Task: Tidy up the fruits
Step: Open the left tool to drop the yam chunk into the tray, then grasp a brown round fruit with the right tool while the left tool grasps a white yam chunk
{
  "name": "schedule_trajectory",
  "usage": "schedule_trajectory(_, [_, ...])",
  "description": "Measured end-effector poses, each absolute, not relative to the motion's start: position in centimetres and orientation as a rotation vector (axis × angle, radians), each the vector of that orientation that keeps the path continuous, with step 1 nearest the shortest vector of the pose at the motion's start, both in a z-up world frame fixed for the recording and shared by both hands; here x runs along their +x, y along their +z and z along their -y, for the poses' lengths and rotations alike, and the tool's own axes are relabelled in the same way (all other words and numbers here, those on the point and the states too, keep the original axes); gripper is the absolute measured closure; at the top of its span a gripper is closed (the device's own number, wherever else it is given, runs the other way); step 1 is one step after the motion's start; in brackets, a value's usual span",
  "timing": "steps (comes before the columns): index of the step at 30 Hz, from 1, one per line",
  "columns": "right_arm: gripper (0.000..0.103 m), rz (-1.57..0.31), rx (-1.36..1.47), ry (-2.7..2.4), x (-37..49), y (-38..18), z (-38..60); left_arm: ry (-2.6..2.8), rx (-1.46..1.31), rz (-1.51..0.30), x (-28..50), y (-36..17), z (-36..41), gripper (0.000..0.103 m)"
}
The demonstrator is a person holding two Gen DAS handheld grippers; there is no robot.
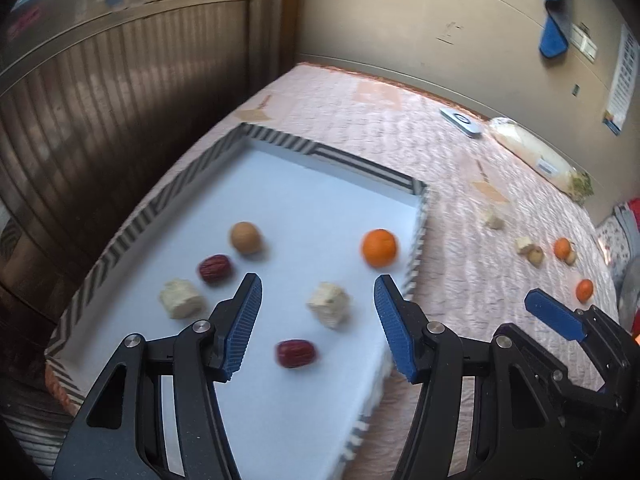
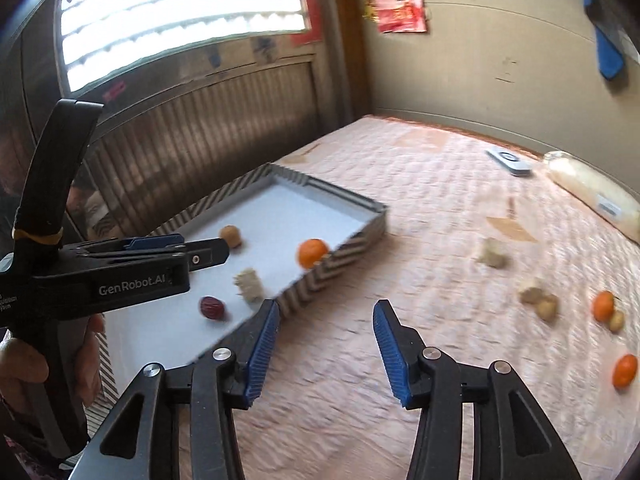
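A shallow box with a white floor and zigzag black-and-white walls (image 1: 132,224) sits on a pink quilted bed (image 1: 440,184), on the left side near a dark ribbed wall. The left claw (image 1: 318,292) hangs over the near part of the box with its blue pads apart, and nothing is between them. The left view looks straight down into the box, so it shows six things there: a round orange tangerine (image 1: 379,248) at the right wall, a round tan fruit (image 1: 245,237) farther back, a dark red wrinkly date (image 1: 216,269) just beside it, a pale lumpy chunk (image 1: 181,299) on the left, another pale lumpy chunk (image 1: 329,305) in the middle, and a second dark red date (image 1: 297,353) nearest the claw. The right view sees the box (image 2: 328,264) from the side, and there the left claw (image 2: 208,250) hides part of it, so only four of these things show. The right claw (image 2: 326,320) hangs over the bare bed just right of the box, pads apart, holding nothing. In the left view only one blue pad of the right claw (image 1: 554,316) shows at the right edge. The right view shows a hand (image 2: 24,364) around the left claw's black handle, which the left view does not. It also gives a fuller look at the loose things still on the bed on the right: two more tangerines (image 2: 603,306), some small pale bits (image 2: 538,300), and one pale chunk (image 2: 491,256) a little farther back. A long pale bag (image 2: 592,196) and a flat grey gadget (image 2: 510,162) lie at the far side by the wall.
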State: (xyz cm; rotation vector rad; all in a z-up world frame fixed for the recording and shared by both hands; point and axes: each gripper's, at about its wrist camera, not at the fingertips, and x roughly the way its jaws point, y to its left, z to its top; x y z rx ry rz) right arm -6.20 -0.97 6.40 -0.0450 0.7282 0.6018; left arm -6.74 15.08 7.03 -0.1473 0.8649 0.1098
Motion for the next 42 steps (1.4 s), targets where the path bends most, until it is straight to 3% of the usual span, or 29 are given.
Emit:
schedule_trajectory(17, [0.052,-0.732,0.072,0.305,-5.9,5.8,15.4,-0.133,-0.069,-0.937,-3.0,6.1,-3.5,0.044])
schedule_trajectory(29, [0.053,-0.788,-0.015,0.356,0.7,3.6,15.2,-0.130,-0.057,-0.978,-0.5,5.3,-0.7,0.044])
schedule_trajectory(32, [0.057,-0.819,-0.056,0.374,2.8,2.8,14.3,-0.128,-0.063,-0.980,0.4,5.3,-0.6,0.044])
schedule_trajectory(38, [0.078,-0.864,-0.069,0.370,5.7,1.0,14.1,-0.126,-0.083,-1.003,2.2,4.8,-0.2,0.044])
schedule_trajectory(42, [0.079,-0.873,-0.081,0.393,5.3,1.0,14.5,-0.147,-0.109,-1.029,3.5,4.4,0.6,0.044])
